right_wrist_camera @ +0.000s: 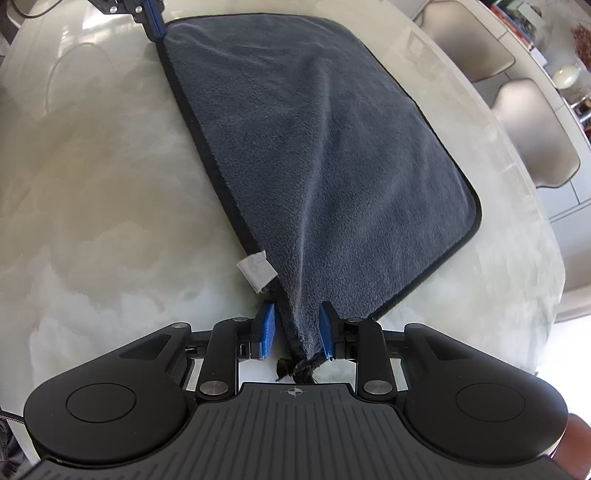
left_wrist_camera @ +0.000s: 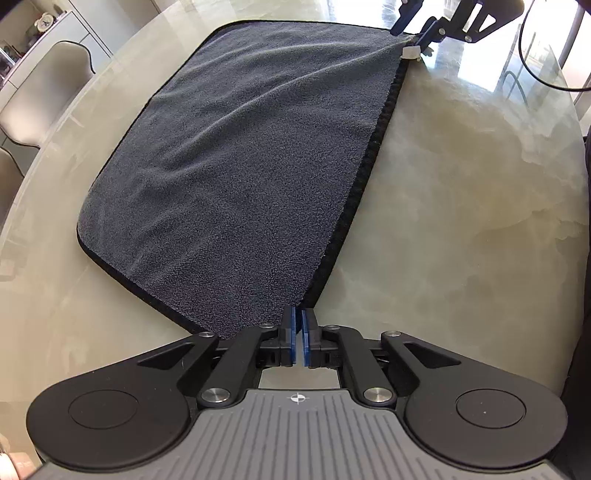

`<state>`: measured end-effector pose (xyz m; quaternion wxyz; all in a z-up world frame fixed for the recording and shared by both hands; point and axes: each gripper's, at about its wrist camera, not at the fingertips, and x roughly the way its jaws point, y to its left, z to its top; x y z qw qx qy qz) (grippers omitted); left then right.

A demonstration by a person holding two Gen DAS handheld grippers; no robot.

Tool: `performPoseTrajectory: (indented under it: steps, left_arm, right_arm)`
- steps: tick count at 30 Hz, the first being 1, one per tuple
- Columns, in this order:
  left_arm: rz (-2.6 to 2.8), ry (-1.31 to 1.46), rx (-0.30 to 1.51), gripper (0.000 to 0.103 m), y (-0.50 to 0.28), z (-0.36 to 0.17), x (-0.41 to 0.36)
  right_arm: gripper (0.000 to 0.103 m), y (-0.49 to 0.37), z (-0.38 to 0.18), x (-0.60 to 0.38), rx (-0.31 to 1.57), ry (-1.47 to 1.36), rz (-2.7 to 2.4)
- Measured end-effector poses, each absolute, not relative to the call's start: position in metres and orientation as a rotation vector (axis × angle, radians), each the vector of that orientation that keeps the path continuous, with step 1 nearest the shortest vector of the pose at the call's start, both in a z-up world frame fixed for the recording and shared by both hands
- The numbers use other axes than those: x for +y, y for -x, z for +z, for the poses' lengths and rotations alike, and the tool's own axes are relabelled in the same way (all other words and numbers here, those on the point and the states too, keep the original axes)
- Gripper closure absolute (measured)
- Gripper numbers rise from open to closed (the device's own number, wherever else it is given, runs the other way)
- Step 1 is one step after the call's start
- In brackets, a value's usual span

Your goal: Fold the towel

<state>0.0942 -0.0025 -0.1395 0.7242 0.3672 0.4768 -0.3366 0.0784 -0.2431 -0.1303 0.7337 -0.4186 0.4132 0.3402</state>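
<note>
Between the right gripper's [right_wrist_camera: 297, 334] parted fingers hangs the towel's [right_wrist_camera: 332, 147] corner, unpinched; it may slip. Left gripper [left_wrist_camera: 298, 334] fingers sit nearly closed beside the near corner, whether gripping it unclear.

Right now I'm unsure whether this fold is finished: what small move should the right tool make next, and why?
Probably draw the right tool straight back off the towel: its jaws stand open around the corner, and the towel lies flat.

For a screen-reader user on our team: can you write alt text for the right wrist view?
A dark grey towel lies on a pale marble table, its near corner between the right tongs' parted blue pads. The left tongs sit at its far corner; a white tag marks its edge.
</note>
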Motion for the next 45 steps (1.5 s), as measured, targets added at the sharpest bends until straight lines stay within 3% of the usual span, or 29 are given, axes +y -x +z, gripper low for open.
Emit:
performPoseTrajectory:
  steps: [1,3,5,7,19,29,33,35,37,38,45]
  left_arm:
    - [-0.735,-0.817,1.043,0.090,-0.094,-0.139,-0.003]
    - [-0.733,-0.818,1.033,0.088,-0.094,-0.140,-0.003]
    - [-0.735,-0.813,1.033,0.094,-0.094,-0.140,-0.003]
    - [-0.737,-0.807,1.044,0.100,-0.095,-0.140,-0.004]
    - [-0.667,-0.793,1.002,0.103,-0.108,-0.121,0.004]
    - [-0.671,-0.772,1.020,0.103,-0.113,-0.128,0.007]
    - [-0.680,-0.787,1.021,0.095,-0.112,-0.135,0.004]
    - [-0.690,-0.791,1.005,0.084,-0.109,-0.135,0.003]
    - [-0.709,-0.821,0.980,0.062,-0.103,-0.136,0.000]
    - [-0.723,-0.851,0.970,0.058,-0.099,-0.137,-0.001]
    - [-0.714,-0.878,0.934,0.052,-0.099,-0.141,-0.004]
  right_arm:
    - [0.076,-0.079,-0.130,-0.242,0.907,0.913,0.753]
    - [0.077,-0.081,-0.131,-0.242,0.908,0.901,0.755]
    - [0.080,-0.085,-0.131,-0.242,0.926,0.854,0.738]
    - [0.093,-0.088,-0.130,-0.243,0.959,0.792,0.731]
    - [0.093,-0.108,-0.095,-0.253,0.860,0.701,0.654]
    - [0.093,-0.114,-0.106,-0.252,0.930,0.734,0.683]
    - [0.092,-0.109,-0.114,-0.249,0.950,0.774,0.698]
    - [0.092,-0.107,-0.117,-0.248,0.957,0.789,0.705]
    - [0.091,-0.107,-0.120,-0.247,0.966,0.791,0.709]
    - [0.091,-0.106,-0.121,-0.247,0.972,0.791,0.711]
    - [0.091,-0.104,-0.125,-0.248,0.980,0.782,0.712]
